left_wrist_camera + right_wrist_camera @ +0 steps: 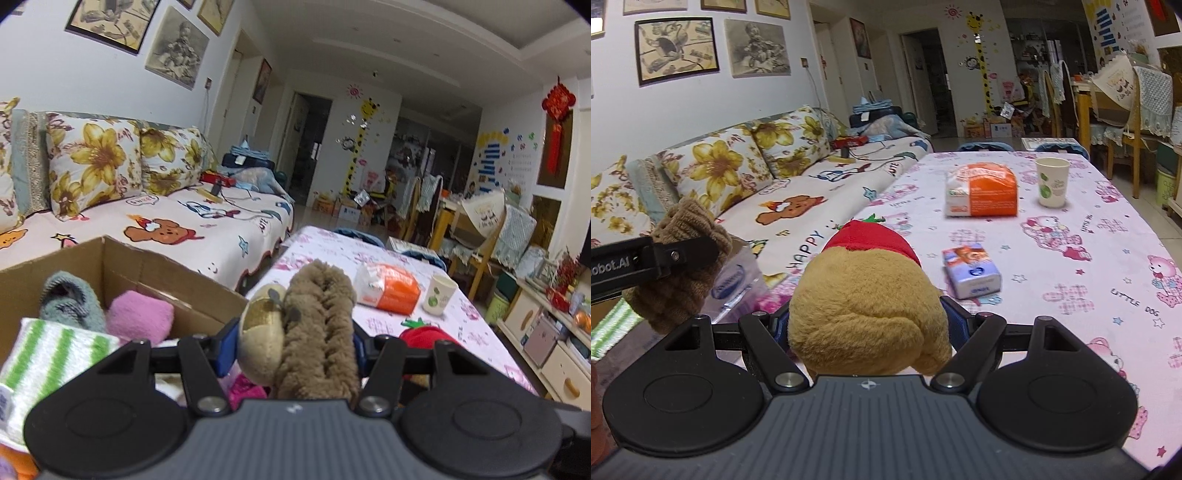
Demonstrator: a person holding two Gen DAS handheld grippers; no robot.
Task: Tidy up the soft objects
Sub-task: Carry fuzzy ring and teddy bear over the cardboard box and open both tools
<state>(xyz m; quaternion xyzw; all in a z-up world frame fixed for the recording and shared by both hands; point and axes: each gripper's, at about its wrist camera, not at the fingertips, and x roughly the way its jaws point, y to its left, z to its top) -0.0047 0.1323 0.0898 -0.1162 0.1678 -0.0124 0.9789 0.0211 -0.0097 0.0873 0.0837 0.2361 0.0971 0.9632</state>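
Cardboard box [155,266] at left of the left wrist view, open at top, beside the table [465,317] with the pink printed cloth. Inside the box: one grey-green knit piece [70,302], one pink cushion [142,317], one green-and-white striped knit [55,354] at the near edge. Below these, more fabric in magenta and orange, too hidden to name.

Left tongs [295,343] narrow, closed on one brown shaggy plush [319,325] with a tan-and-gold patch on its left side; blue pads pressed into both flanks. Plush held off the table, just right of the box's near corner. Same plush [683,258] seen at left of the right wrist view, clamped by a black finger.

Right tongs [870,325] wide, closed round one tan plush [868,310] with a red cap and green leaf on the far end; blue pads touching both sides. Red cap [428,336] also visible in the left wrist view, just right of the left tongs.

On the table, well apart from both plushes: one orange-and-white pack [982,192], one paper cup [1052,181] upright just right of it, one small tissue pack [971,273] nearer. One clear plastic pack with a blue oval label [735,284] at the table's left edge.

Sofa [798,206] along the left wall, three flowered cushions in view.
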